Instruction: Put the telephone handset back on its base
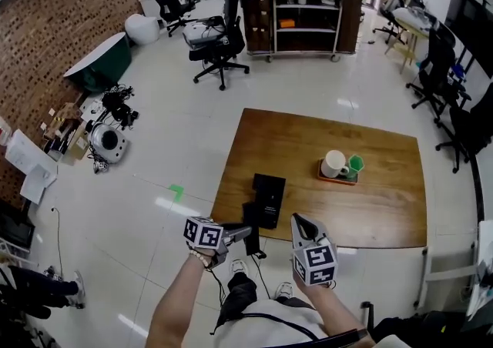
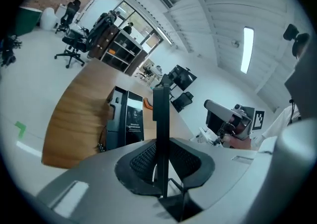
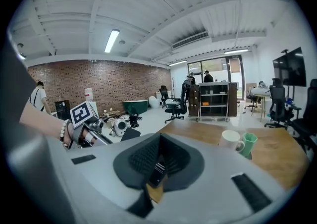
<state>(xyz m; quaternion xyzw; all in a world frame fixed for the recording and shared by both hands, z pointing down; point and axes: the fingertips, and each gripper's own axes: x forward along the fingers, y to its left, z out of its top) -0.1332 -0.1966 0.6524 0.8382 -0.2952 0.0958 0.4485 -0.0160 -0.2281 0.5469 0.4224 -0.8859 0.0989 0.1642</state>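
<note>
Brown wooden table (image 1: 370, 200) has the phone base (image 1: 269, 199) just in front of the left tongs (image 1: 242, 235), which squeeze the black handset (image 2: 161, 114), nearer than the closed, empty right tongs (image 1: 300, 223), and its long side points away from them

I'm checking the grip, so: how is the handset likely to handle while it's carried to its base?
The handset looks rigid, a slim slab standing edge-on in the left claw, so it probably won't flex. Most of it sticks out past the claw, so it may pivot. Its smooth black plastic could slip.
</note>
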